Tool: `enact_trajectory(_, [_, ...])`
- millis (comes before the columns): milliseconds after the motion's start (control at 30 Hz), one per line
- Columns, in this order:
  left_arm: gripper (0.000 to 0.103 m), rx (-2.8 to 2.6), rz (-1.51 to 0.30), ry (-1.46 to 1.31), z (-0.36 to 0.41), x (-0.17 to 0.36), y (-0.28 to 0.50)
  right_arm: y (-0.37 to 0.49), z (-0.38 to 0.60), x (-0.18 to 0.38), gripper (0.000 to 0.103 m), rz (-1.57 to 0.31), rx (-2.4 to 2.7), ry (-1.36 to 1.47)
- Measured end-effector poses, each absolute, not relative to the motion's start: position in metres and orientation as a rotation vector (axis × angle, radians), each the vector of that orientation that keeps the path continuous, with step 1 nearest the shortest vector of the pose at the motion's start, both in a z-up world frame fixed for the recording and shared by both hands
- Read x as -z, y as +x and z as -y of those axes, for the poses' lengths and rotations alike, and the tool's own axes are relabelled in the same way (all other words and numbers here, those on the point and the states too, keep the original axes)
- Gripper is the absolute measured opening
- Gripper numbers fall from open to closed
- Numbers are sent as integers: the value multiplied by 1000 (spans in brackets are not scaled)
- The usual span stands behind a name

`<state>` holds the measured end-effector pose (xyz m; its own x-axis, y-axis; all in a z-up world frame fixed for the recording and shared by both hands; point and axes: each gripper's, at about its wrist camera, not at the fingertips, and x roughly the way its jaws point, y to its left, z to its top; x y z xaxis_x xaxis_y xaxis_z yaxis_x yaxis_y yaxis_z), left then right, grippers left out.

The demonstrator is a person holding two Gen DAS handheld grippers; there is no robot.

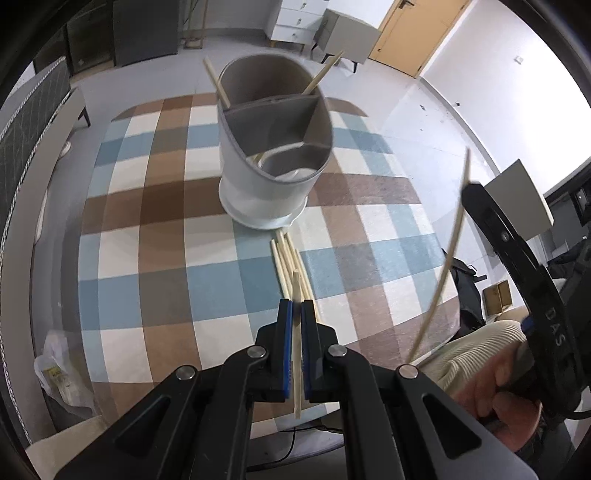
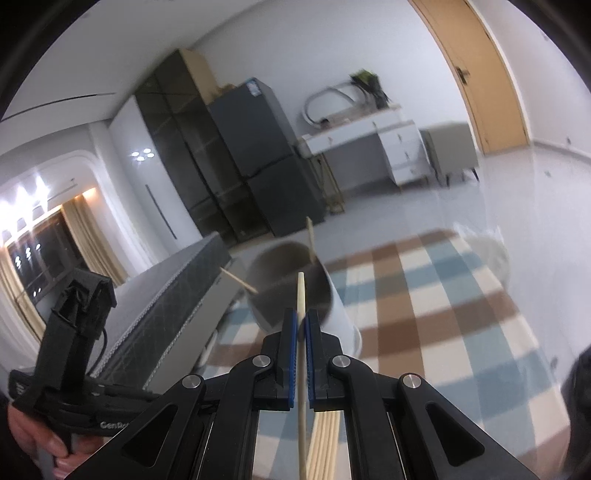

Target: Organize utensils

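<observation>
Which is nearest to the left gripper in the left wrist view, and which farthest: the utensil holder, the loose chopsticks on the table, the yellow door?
1. Loose chopsticks, just ahead of the left gripper.
2. Utensil holder, mid-table.
3. Yellow door, upper right.

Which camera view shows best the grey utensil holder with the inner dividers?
The left wrist view: the grey plastic utensil holder stands whole and sharp on the checked cloth, dividers and two chopsticks inside visible. The right wrist view shows it blurred, partly hidden behind the fingers.
</observation>
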<state>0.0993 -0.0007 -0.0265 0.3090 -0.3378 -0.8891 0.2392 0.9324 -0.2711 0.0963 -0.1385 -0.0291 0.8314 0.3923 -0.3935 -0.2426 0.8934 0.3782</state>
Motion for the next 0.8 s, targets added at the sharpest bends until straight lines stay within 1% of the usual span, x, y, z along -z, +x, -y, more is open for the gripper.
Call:
enact_trajectory(100, [0,405,-1186,-86,2,15,101,105,130,21,4,-442,-362,277])
enact_trajectory(400, [0,442,-1150,-85,1,-5,115,143,127,16,4,-436,-371,265])
enact_trajectory(500, [0,459,-1151,-91,-3,5,123,146,134,16,4,-440,-371,291])
enact_trajectory(633, [0,387,-1199,-70,-8,41,130,141,146,19,4,-447,-369,314])
enact_trajectory(667, [3,367,-1217,-63,-9,48,132,139,149,20,4,-447,-368,321])
enact_trajectory(700, [10,342,-1248,-66,-10,62,134,136,151,21,4,-447,-366,326])
enact_trajectory(767, [55,288,-1298,-79,-11,87,135,132,154,23,4,-450,-367,334])
enact_trajectory(800, [58,264,-1311,-87,-12,96,134,131,156,25,4,-453,-366,336])
